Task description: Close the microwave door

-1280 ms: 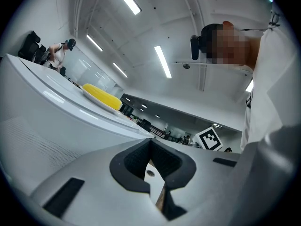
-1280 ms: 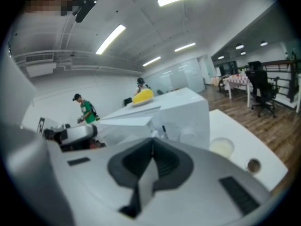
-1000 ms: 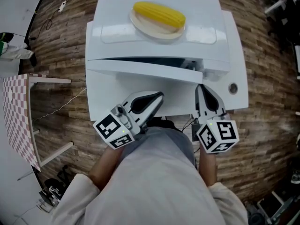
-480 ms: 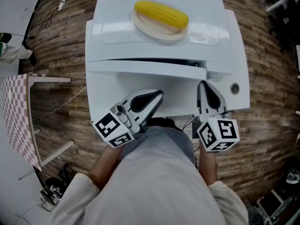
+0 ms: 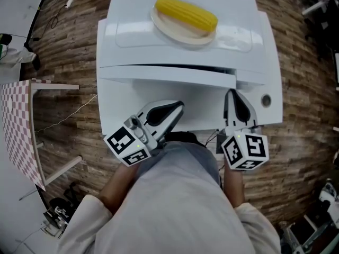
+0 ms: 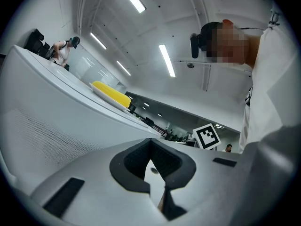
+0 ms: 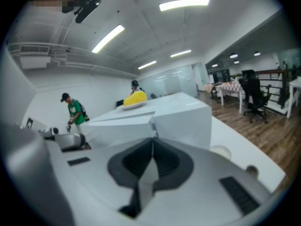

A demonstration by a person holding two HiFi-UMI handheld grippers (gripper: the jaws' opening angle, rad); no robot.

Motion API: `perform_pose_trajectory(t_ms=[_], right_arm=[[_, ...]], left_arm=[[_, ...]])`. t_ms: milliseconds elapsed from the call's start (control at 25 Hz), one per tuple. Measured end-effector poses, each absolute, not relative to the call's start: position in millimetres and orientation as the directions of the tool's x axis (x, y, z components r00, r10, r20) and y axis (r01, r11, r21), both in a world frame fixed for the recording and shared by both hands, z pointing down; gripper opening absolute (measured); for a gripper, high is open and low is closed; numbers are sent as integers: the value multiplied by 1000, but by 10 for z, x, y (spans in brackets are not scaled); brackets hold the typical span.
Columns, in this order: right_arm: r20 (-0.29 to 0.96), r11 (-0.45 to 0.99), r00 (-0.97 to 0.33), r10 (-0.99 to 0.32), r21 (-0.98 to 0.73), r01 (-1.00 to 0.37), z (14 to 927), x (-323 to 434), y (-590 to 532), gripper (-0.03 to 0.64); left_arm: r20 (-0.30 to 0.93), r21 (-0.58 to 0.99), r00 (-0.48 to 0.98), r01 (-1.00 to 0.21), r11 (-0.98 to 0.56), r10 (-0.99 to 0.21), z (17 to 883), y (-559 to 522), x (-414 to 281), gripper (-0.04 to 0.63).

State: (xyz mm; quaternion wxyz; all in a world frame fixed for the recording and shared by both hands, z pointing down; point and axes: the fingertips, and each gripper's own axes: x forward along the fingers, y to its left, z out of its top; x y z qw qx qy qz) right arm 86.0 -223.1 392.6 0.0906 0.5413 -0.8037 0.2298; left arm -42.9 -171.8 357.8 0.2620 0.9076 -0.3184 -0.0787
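Observation:
The white microwave (image 5: 180, 44) stands on a white table, and its door (image 5: 159, 77) shows only a thin dark gap along the top. A yellow corn cob (image 5: 185, 12) lies on a plate (image 5: 177, 33) on top of the oven. My right gripper (image 5: 231, 93) is shut, with its tip at the door's right end. My left gripper (image 5: 177, 108) is shut and empty, lower and short of the door. The left gripper view has the gripper (image 6: 150, 160) under the door face (image 6: 56, 126). The right gripper view puts the gripper (image 7: 153, 142) at the microwave (image 7: 178, 121).
The white table (image 5: 119, 112) ends just in front of the person's body. A round fitting (image 5: 266, 100) sits on its right part. A checkered table (image 5: 18, 126) stands at the left, on a wooden floor with cables. A person in green (image 7: 73, 112) and office chairs (image 7: 254, 98) are far off.
The door's right end has swung in towards the microwave and the gap has narrowed. My right gripper has moved slightly forward with it. My left gripper has stayed put.

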Motion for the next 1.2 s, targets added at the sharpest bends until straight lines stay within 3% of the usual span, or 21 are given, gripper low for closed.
perform_pose_trajectory(t_ms=[1200], right_arm=[[376, 275, -388, -841, -320, -907, 3908, 824, -2308, 23]], left_arm=[[32, 527, 793, -531, -664, -609, 3601, -1787, -402, 20]])
